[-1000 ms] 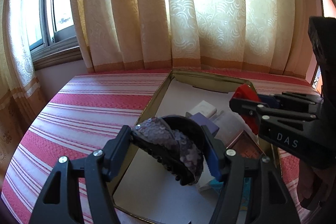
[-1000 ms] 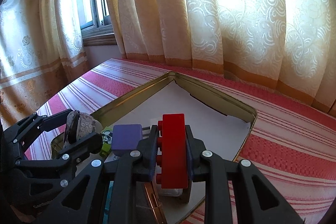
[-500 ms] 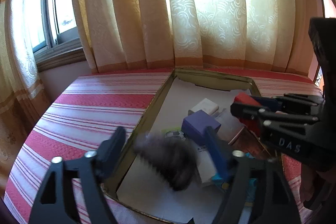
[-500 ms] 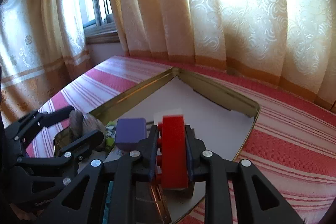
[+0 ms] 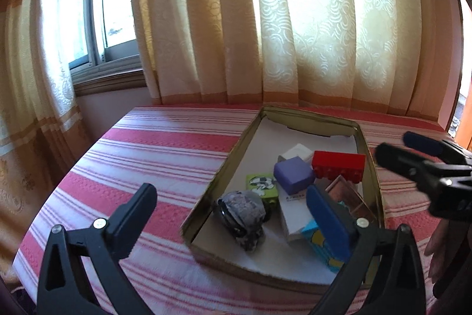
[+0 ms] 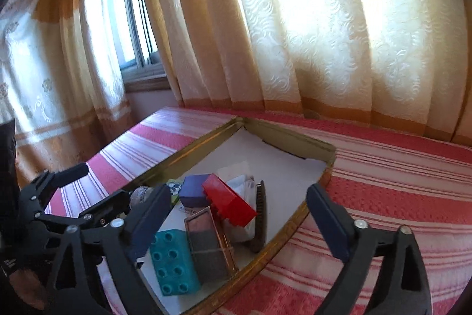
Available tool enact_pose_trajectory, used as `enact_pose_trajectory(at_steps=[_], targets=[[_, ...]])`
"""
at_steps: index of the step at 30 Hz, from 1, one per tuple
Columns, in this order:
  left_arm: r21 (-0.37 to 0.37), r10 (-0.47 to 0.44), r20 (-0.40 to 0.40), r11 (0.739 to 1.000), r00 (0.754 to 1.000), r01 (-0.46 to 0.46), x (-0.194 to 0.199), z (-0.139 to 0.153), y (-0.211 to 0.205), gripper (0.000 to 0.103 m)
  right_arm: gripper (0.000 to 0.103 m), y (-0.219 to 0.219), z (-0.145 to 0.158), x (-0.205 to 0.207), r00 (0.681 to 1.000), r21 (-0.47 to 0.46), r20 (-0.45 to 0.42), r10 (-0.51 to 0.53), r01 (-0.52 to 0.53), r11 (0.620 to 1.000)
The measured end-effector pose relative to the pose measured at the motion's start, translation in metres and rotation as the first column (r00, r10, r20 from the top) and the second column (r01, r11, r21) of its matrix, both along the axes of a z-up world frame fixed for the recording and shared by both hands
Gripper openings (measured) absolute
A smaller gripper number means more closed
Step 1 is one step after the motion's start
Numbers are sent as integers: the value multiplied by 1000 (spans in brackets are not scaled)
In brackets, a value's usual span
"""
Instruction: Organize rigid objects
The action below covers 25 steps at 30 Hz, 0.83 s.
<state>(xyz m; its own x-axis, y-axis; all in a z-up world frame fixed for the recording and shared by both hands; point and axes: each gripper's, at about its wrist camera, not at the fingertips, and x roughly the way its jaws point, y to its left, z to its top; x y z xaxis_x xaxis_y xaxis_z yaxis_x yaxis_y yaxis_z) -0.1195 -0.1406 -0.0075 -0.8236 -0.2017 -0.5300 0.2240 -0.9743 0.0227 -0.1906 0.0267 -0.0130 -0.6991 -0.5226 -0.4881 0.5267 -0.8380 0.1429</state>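
Observation:
A gold-rimmed tin tray (image 5: 224,170) (image 6: 295,135) lies on the striped cloth. A sequined hair claw (image 5: 242,216) (image 6: 140,194) rests in its near left corner. The red brick (image 5: 339,166) (image 6: 228,204) lies tilted on the pile by a purple block (image 5: 293,174) (image 6: 194,191). My left gripper (image 5: 233,211) (image 6: 100,185) hangs above the claw, its jaws opening wide, the pads touching nothing. My right gripper (image 6: 239,223) (image 5: 398,145) hovers over the brick, its jaws also opening, and grips nothing.
Also in the tray are a green football block (image 5: 262,186), a teal studded block (image 6: 172,262), an eyeshadow palette (image 6: 206,241), a dark comb (image 6: 261,214) and a white box (image 5: 296,152). Curtains (image 5: 265,19) and a window sill (image 5: 109,76) stand behind the table.
The left gripper opened and let the hair claw fall into the tray. The right gripper opened and released the red brick onto the pile. Both grippers drew back.

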Motion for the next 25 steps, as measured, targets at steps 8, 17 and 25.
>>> enact_pose_trajectory(at_steps=[8, 17, 25], targets=[[32, 16, -18, 999, 1000, -16, 19, 9, -7, 103, 101, 7, 10, 27, 999, -27, -41, 8, -9, 1000], [-2, 38, -37, 999, 999, -38, 24, 10, -5, 103, 101, 4, 13, 39, 998, -25, -55, 29, -31, 999], [-29, 35, -37, 999, 999, -36, 24, 8, 2, 103, 101, 9, 7, 38, 999, -31, -37, 26, -27, 999]])
